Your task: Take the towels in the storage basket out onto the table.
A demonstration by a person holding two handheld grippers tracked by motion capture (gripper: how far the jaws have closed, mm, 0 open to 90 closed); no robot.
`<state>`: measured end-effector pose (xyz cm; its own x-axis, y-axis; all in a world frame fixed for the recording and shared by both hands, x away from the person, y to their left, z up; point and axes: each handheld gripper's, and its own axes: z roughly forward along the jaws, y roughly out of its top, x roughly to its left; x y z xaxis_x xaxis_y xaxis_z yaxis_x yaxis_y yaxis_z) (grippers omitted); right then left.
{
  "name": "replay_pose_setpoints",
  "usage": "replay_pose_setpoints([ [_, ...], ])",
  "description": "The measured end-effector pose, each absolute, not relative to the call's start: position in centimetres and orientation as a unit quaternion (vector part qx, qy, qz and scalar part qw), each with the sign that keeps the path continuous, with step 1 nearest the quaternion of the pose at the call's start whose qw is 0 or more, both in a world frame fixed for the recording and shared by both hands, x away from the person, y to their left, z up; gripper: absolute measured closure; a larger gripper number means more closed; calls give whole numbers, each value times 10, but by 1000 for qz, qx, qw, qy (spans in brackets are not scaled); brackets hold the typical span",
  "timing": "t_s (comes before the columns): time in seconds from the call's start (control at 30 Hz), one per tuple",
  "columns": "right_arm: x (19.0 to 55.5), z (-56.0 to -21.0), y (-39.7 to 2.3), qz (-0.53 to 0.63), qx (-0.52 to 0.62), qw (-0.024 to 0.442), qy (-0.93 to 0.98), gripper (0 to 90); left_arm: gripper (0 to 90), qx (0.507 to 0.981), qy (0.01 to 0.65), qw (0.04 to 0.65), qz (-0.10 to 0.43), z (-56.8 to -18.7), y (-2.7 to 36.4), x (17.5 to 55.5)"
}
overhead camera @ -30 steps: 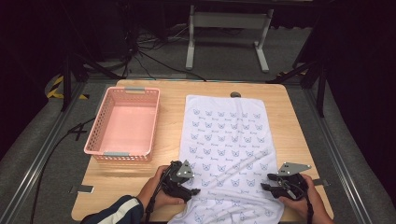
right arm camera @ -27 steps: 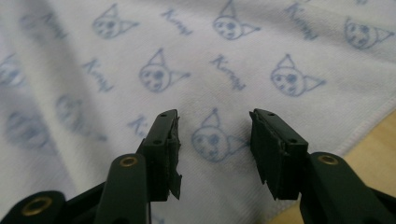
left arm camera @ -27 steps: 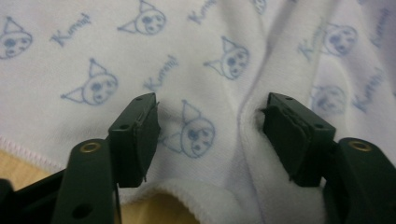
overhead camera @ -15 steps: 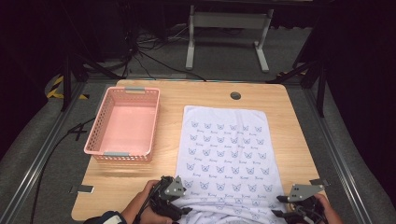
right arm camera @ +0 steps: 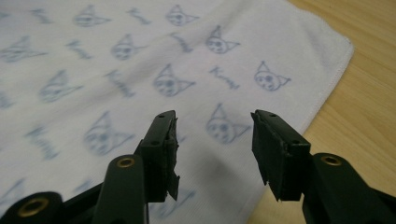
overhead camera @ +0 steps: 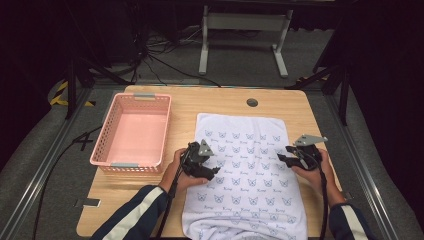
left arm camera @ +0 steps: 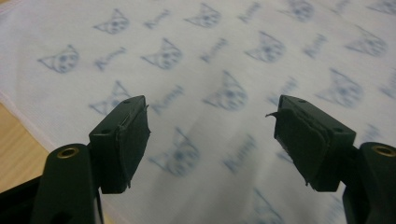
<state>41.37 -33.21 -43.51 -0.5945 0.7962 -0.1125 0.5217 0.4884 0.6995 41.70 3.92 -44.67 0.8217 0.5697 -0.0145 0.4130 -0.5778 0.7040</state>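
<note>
Two open grippers, left gripper (overhead camera: 212, 165), right gripper (overhead camera: 281, 152), over towel (overhead camera: 245, 145) edges

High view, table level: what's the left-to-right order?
Pink basket → left hand-held gripper → cat-print towel → right hand-held gripper, both grippers over the towel with jaws open.

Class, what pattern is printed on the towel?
Blue cat faces on white towel; clearest in right gripper view.
</note>
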Motion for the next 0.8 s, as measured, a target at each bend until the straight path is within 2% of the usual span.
replay_pose_setpoints([
  [0.13, 435, -443, -329, 320, 419, 212, 823, 485, 270, 875, 311, 341, 146, -453, 34, 438],
  [0.2, 442, -450, -327, 305, 421, 206, 829, 502, 302, 876, 318, 325, 160, -457, 34, 447],
  [0.27, 442, -453, -335, 312, 432, 195, 824, 508, 329, 868, 346, 336, 117, -463, 38, 454],
  [0.4, 434, -449, -346, 294, 438, 177, 831, 509, 355, 880, 320, 333, 108, -462, 34, 446],
  [0.47, 426, -446, -351, 280, 437, 167, 838, 510, 381, 907, 271, 317, 58, -455, 27, 433],
  [0.53, 417, -442, -356, 265, 428, 150, 851, 510, 404, 908, 265, 320, 51, -454, 23, 429],
  [0.67, 414, -436, -362, 259, 422, 161, 854, 504, 313, 899, 278, 327, 89, -451, 19, 438],
  [0.7, 421, -431, -365, 277, 439, 180, 836, 495, 292, 877, 314, 349, 101, -447, 21, 453],
  [0.77, 425, -429, -365, 286, 442, 194, 828, 493, 280, 873, 320, 348, 116, -445, 22, 459],
  [0.8, 437, -426, -365, 302, 453, 211, 812, 476, 274, 855, 356, 355, 132, -444, 23, 472],
])
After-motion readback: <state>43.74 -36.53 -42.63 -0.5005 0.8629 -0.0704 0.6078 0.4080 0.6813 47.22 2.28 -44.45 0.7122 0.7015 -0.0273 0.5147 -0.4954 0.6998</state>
